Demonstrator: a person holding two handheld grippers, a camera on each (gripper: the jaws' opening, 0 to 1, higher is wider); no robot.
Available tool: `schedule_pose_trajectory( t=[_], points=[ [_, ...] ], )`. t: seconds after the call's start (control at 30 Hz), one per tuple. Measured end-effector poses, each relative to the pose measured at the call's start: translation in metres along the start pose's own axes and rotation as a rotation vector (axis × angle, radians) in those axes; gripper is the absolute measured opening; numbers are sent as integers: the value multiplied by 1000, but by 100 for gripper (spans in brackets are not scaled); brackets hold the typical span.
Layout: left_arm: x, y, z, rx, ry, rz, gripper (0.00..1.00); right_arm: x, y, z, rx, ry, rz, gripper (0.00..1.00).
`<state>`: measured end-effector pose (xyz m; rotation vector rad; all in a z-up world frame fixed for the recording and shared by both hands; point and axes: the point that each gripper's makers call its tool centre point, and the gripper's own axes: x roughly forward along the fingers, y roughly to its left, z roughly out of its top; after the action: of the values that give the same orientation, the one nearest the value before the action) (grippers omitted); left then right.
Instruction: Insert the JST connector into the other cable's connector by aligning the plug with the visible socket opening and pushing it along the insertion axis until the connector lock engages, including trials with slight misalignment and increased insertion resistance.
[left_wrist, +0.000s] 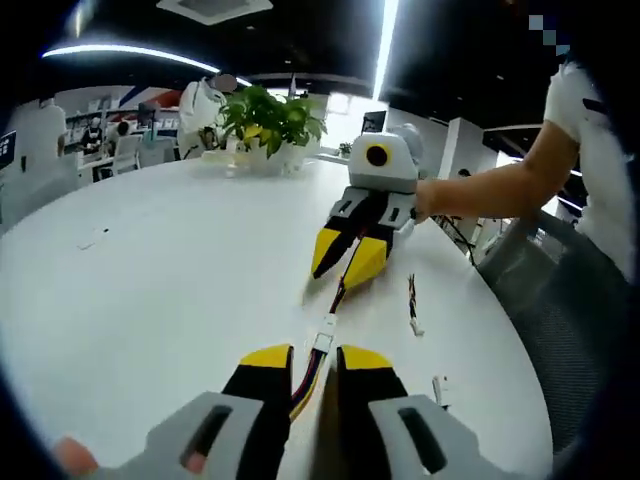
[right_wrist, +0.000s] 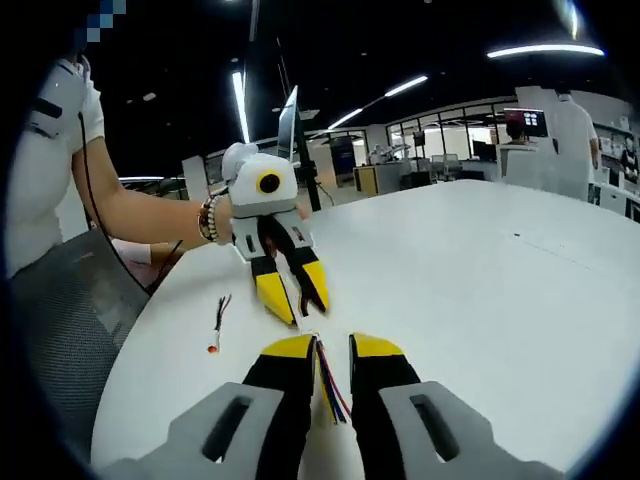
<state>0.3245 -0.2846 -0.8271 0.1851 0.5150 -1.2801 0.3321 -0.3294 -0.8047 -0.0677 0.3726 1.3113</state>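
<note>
Broad, smooth white round table (left_wrist: 150, 290), matte and bare across most of its top. Leafy green potted plant (left_wrist: 268, 122) at its far edge in the left gripper view. Grey mesh chair (left_wrist: 560, 300) tucked beside the table's curved rim. Left gripper (left_wrist: 316, 362), yellow-tipped black jaws nearly together, clamping a bundle of thin coloured wires (left_wrist: 305, 385). Right gripper (right_wrist: 331, 349), same blunt wedge tips, closed on its own coloured wires (right_wrist: 330, 385). Small white boxy connector (left_wrist: 324, 335) lying on the tabletop between both grippers. Spare short cable (left_wrist: 412, 305) loose near the rim, apart.
</note>
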Motion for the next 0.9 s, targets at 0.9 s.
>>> schedule_pose_trajectory(
  t=[0.9],
  points=[
    [-17,-72,-28,-31,-62,-35,11,-14,65,-54,-178,148,104,10]
  ],
)
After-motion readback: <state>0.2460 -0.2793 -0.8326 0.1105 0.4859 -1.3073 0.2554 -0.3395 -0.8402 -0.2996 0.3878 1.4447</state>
